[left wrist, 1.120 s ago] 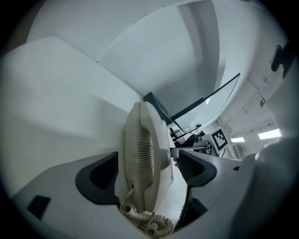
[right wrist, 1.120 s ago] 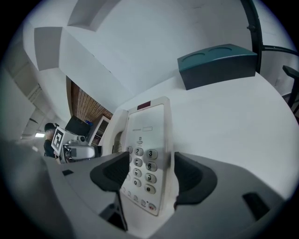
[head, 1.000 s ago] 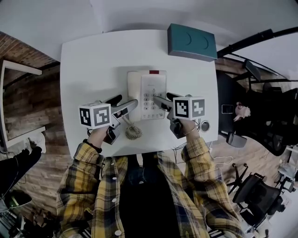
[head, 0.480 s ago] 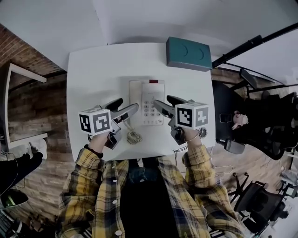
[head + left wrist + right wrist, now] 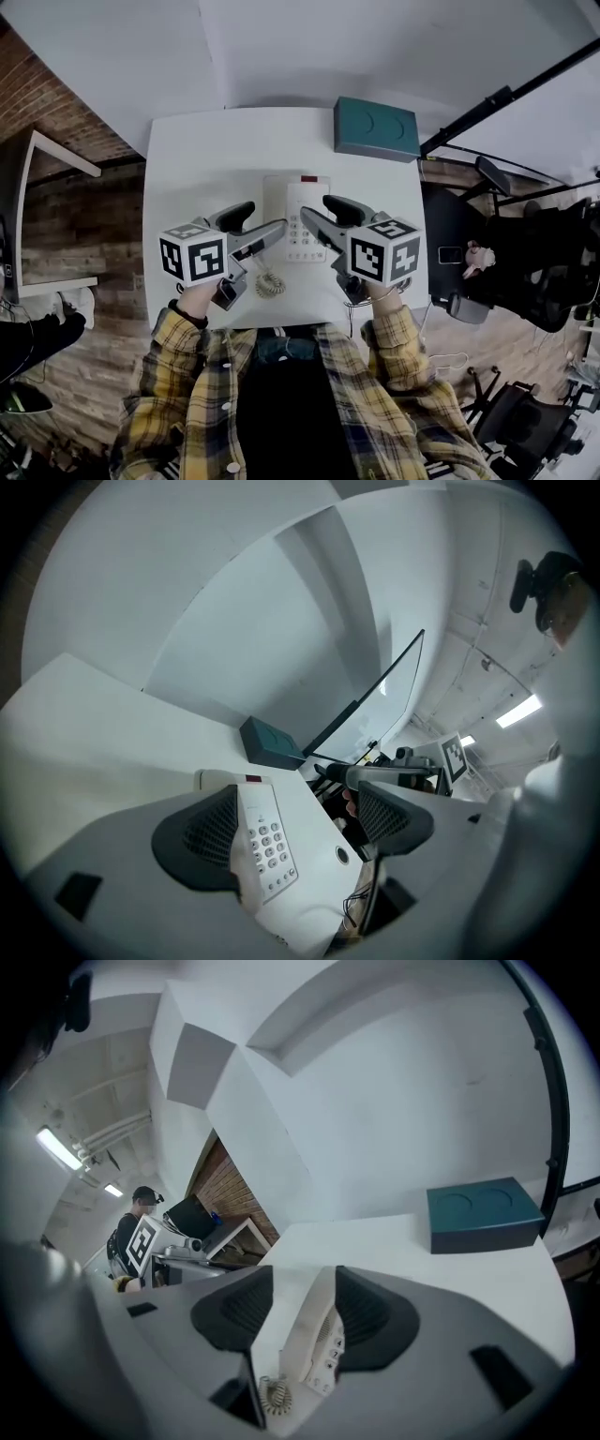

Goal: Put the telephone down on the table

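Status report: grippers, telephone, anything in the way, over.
Left gripper open, empty. Right gripper open, empty, jaws just been closing. Telephone flat on table. Teal box beyond it, apart.

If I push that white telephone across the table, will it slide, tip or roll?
Probably slides rather than tips: the telephone lies low and flat on the smooth table. Its coiled cord looks floppy and may drag.

One white push-button telephone (image 5: pixel 305 190), one teal rectangular box (image 5: pixel 377 129) and one white square counter (image 5: pixel 202 159). Two grey claws: left claw (image 5: pixel 268 216) and right claw (image 5: pixel 314 205).
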The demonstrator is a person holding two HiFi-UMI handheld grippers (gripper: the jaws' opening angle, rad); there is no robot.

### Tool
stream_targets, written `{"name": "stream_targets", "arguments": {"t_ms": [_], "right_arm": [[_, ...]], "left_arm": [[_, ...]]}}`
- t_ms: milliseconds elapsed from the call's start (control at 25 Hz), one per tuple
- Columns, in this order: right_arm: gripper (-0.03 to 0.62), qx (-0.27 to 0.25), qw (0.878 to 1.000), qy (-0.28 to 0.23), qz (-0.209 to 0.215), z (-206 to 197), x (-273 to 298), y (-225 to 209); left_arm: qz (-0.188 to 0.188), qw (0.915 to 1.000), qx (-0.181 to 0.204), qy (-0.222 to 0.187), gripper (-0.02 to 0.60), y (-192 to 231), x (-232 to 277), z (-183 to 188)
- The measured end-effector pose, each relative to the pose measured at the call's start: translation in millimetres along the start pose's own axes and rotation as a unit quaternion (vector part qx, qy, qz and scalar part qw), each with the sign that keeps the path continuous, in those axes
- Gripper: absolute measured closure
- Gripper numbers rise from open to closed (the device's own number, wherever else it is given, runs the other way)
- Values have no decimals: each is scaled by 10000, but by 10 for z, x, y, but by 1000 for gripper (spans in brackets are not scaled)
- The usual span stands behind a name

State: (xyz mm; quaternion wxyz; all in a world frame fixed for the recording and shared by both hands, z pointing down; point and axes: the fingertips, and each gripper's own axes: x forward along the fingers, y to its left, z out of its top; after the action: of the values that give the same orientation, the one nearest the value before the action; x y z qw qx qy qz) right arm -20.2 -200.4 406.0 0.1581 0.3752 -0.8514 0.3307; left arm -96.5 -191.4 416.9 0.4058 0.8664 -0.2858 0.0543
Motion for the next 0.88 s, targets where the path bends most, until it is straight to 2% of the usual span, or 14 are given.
{"name": "stream_targets", "arguments": {"t_ms": [40, 80, 280, 520, 880], "right_arm": [[400, -75, 9999, -106, -41, 49, -29, 26], [416, -140, 9997, -200, -69, 91, -56, 52], [443, -371, 9971, -660, 50, 325, -189, 256], [503, -831, 9869, -1365, 211, 578, -388, 501], [531, -991, 9786, -1760, 392, 713, -541, 693]], "left_arm": [[-31, 10000, 36, -50, 167, -52, -24, 39], [-55, 9999, 73, -99, 167, -105, -52, 75], [-176, 9984, 427, -333, 167, -376, -181, 282], [-353, 9940, 822, -628, 167, -701, -264, 509], [-452, 9877, 1202, -888, 172, -980, -345, 640]]}}
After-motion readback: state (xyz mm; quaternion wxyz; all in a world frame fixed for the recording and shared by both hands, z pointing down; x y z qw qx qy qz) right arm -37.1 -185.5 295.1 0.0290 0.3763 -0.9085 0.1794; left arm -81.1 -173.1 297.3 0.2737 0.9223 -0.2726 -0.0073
